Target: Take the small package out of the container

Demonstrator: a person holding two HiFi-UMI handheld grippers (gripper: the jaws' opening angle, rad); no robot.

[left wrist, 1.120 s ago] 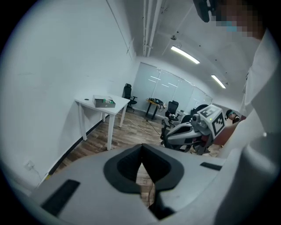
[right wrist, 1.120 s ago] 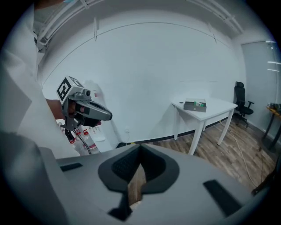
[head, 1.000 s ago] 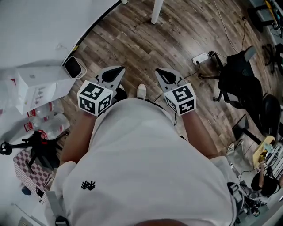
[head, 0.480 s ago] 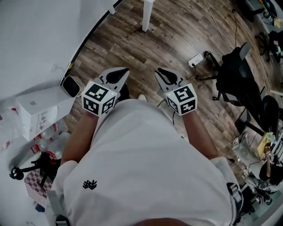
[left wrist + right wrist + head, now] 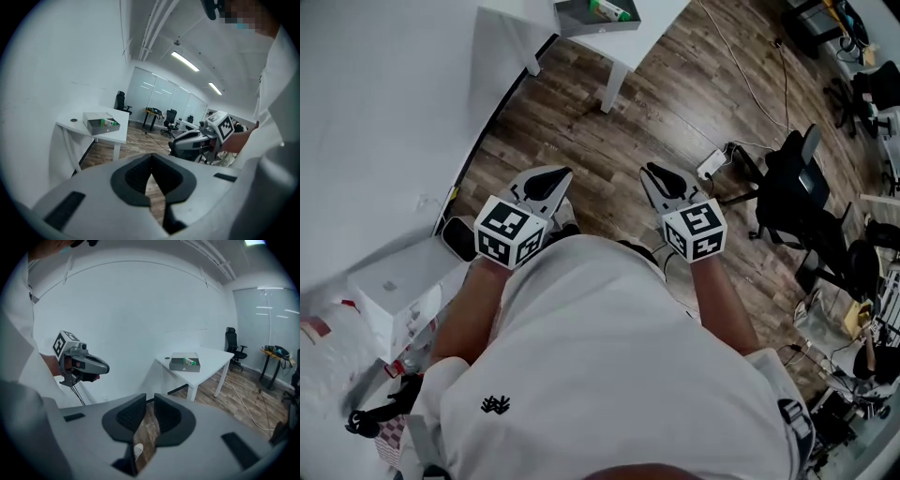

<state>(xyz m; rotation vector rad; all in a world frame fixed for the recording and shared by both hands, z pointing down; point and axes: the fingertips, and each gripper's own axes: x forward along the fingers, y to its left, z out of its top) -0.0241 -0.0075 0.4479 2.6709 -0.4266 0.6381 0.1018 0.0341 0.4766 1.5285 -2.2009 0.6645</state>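
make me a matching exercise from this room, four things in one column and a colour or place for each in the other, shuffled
1 container
2 small package
3 power strip
4 office chair

a white, on the wooden floor
b black
c grey, on the table
d green, inside the container

Pairs: 1-c, 2-d, 3-a, 4-b

White shirt, small black emblem

Ahead of the left hand-held gripper stands the bench. The container sits on it, with perhaps the small package inside. A box lies left and a chair well right.
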